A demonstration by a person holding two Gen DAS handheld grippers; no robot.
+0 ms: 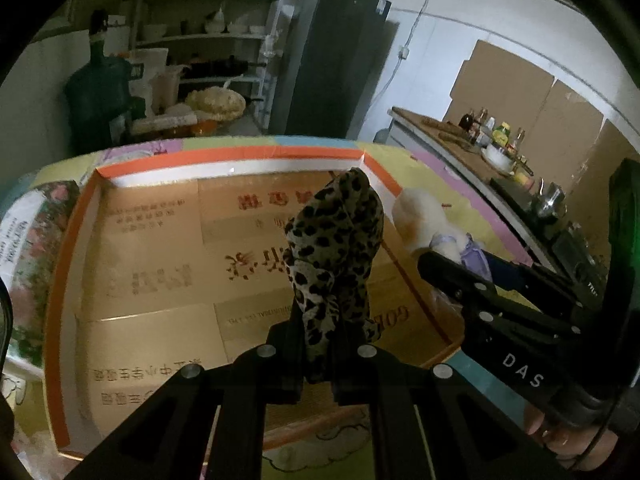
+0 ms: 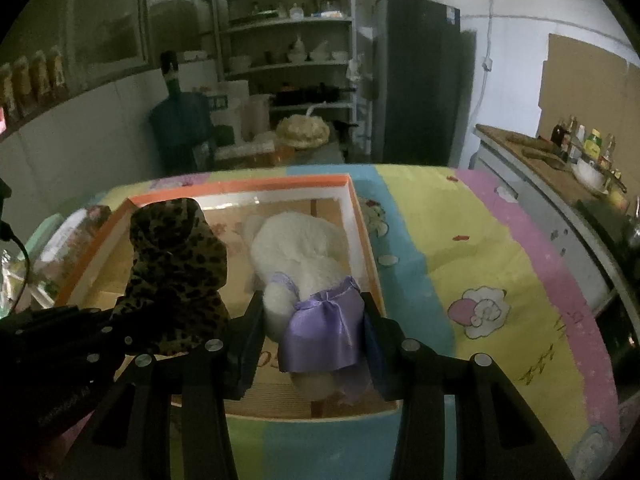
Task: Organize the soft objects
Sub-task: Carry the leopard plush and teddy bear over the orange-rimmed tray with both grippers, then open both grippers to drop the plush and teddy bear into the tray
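My left gripper (image 1: 316,328) is shut on a leopard-print cloth (image 1: 336,248) and holds it upright above the open cardboard box (image 1: 224,160) with an orange rim. The cloth also shows at the left of the right wrist view (image 2: 176,272). My right gripper (image 2: 314,308) is shut on a white plush toy (image 2: 300,248) with a purple satin skirt (image 2: 324,332), holding it over the right half of the box (image 2: 240,184). In the left wrist view the toy (image 1: 424,220) and the right gripper (image 1: 452,272) sit at the box's right wall.
The box stands on a table with a pastel cartoon cloth (image 2: 480,260). A counter with bottles and a bowl (image 2: 584,152) runs along the right. Shelves (image 2: 288,40), a dark fridge (image 2: 420,92) and a water jug (image 2: 180,120) stand behind.
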